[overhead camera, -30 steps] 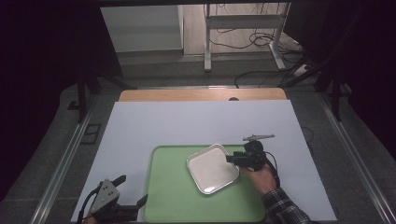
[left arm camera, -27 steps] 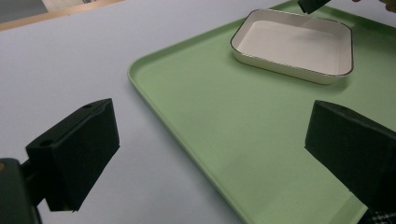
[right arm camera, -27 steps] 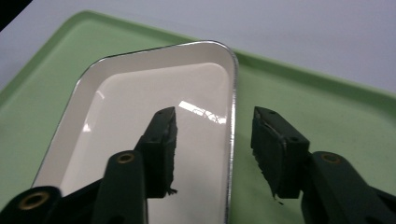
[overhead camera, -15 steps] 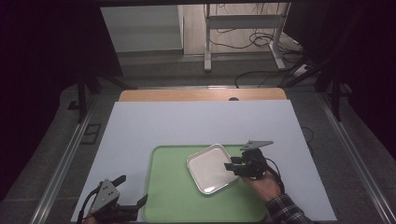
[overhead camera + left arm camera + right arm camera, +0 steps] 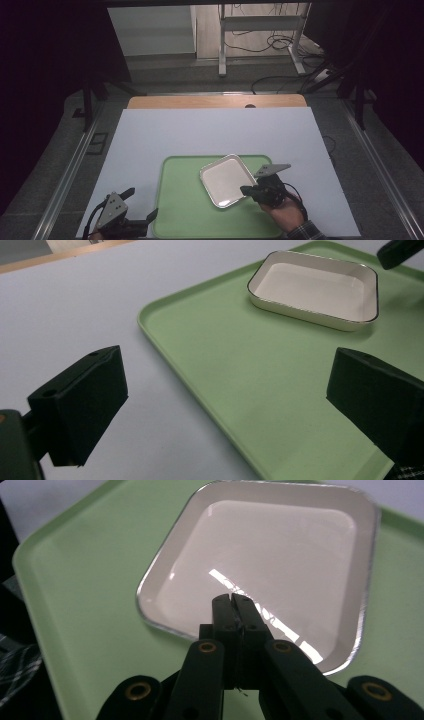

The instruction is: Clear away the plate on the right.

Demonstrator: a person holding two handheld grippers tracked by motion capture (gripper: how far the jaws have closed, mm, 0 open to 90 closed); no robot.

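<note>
A white square dish [image 5: 225,180] with a thin dark rim sits on a green tray [image 5: 180,210] near the table's front. My right gripper [image 5: 243,190] hangs at the dish's near right corner. In the right gripper view its jaws [image 5: 233,600] are pressed together over the inside of the dish [image 5: 280,545]; they have just been closing, and nothing is between them. My left gripper [image 5: 142,202] stands open at the tray's front left corner. In the left gripper view [image 5: 225,400] the tray's left rim [image 5: 150,335] runs between its jaws, with the dish [image 5: 315,290] farther off.
A white sheet [image 5: 210,135] covers the table, with a wooden strip [image 5: 215,101] at its far edge. Metal rails run along both sides. Cables and a stand's legs [image 5: 260,50] lie on the floor beyond. The right gripper's tip [image 5: 400,250] shows in the left gripper view.
The right gripper has slid along the dish's right side toward the near edge of the table, and its jaws have closed. The dish, tray and left gripper have stayed put.
</note>
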